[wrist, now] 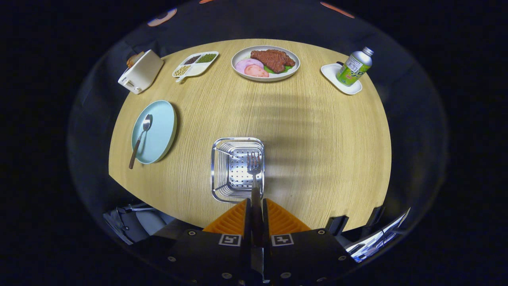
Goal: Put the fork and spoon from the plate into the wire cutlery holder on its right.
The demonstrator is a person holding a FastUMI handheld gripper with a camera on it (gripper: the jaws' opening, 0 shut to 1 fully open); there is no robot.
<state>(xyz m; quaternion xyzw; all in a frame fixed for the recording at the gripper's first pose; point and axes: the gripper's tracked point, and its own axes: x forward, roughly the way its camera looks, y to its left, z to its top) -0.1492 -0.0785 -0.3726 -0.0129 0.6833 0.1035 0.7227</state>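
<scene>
Round wooden table (317,131), pale grain, dark booth cloth around it.

Gripper (256,206) at bottom centre of frame; orange fingers (234,220) drawn together, clamped on the fork (254,174) by its handle. Fork's long axis runs straight ahead along the fingers, tines forward. Tines sit over the right side of the wire holder (217,167), which lies just ahead of the fingers at lower centre. Cannot tell how high the fork is above the holder's perforated floor.

Spoon (139,139) on the blue plate (160,131), left of centre, well apart from the holder; bowl toward upper frame, handle running down and slightly left past the plate's rim.

Not task items, along the upper frame: toaster (141,71) upper left, divided dish (195,63), meat plate (265,62), bottle (354,66) on a white tray upper right.

Judgement: fork step is near release; spoon not yet moved. Next move turns on lowering the fork inside the holder's wall before opening. Risk: tines catching the right-hand wires.
</scene>
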